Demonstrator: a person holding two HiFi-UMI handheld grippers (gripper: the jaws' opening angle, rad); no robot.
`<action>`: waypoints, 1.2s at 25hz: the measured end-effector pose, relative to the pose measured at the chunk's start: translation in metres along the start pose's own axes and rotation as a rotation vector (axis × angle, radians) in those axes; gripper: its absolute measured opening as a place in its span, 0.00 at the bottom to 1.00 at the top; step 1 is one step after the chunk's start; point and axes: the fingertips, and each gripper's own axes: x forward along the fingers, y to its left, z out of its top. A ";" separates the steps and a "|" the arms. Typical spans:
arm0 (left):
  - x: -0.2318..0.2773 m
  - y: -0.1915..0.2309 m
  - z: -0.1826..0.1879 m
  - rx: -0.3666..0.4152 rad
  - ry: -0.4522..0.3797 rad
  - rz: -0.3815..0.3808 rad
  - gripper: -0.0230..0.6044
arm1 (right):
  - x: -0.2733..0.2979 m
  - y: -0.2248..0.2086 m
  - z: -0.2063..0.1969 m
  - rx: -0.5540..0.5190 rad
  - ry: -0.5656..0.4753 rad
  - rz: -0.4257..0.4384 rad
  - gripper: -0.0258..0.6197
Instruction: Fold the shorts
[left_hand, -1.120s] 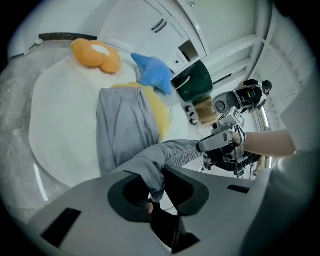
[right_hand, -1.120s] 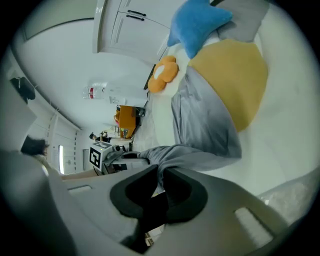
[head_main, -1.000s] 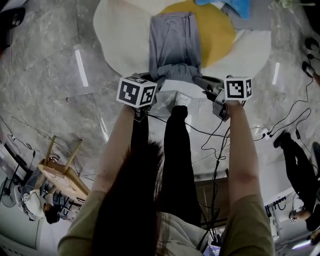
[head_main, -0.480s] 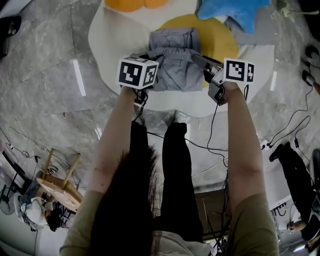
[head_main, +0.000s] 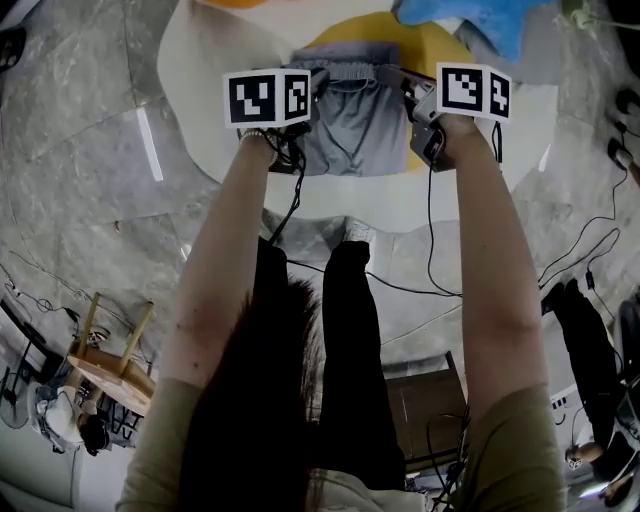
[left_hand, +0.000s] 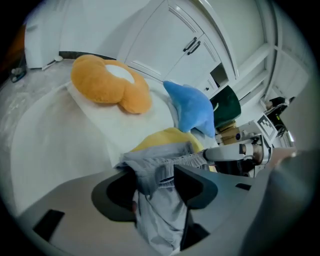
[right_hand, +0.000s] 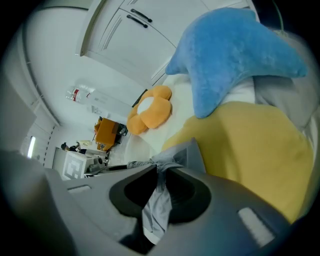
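The grey shorts (head_main: 350, 125) lie doubled over on a white mat (head_main: 200, 90), partly over a yellow cushion (head_main: 425, 45). Both grippers are at the waistband at the far edge of the fold. My left gripper (head_main: 308, 85) is at its left corner. In the left gripper view its jaws (left_hand: 157, 182) are opening, with the bunched grey cloth (left_hand: 160, 215) loose between them. My right gripper (head_main: 398, 78) is at the right corner. In the right gripper view it (right_hand: 161, 175) is shut on a pinch of the shorts (right_hand: 157, 210), which hangs down below the jaws.
A blue star pillow (head_main: 480, 20) and an orange flower pillow (left_hand: 107, 85) lie beyond the shorts. Black cables (head_main: 420, 290) trail over the marble floor by the person's legs. A wooden stool (head_main: 100, 350) stands at the lower left. White cabinets (left_hand: 165, 40) are behind.
Both grippers carried the waistband away from the person and down over the shorts' legs, so the shorts now lie folded in half.
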 end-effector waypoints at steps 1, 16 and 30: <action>0.002 -0.003 0.000 0.007 -0.002 -0.028 0.43 | 0.001 0.001 0.001 -0.024 0.007 0.003 0.12; -0.019 -0.013 -0.012 0.518 0.067 -0.118 0.62 | -0.018 0.009 -0.019 -0.702 0.258 -0.048 0.54; 0.022 -0.016 -0.034 0.828 0.301 -0.162 0.67 | 0.020 -0.015 -0.047 -0.936 0.545 -0.122 0.54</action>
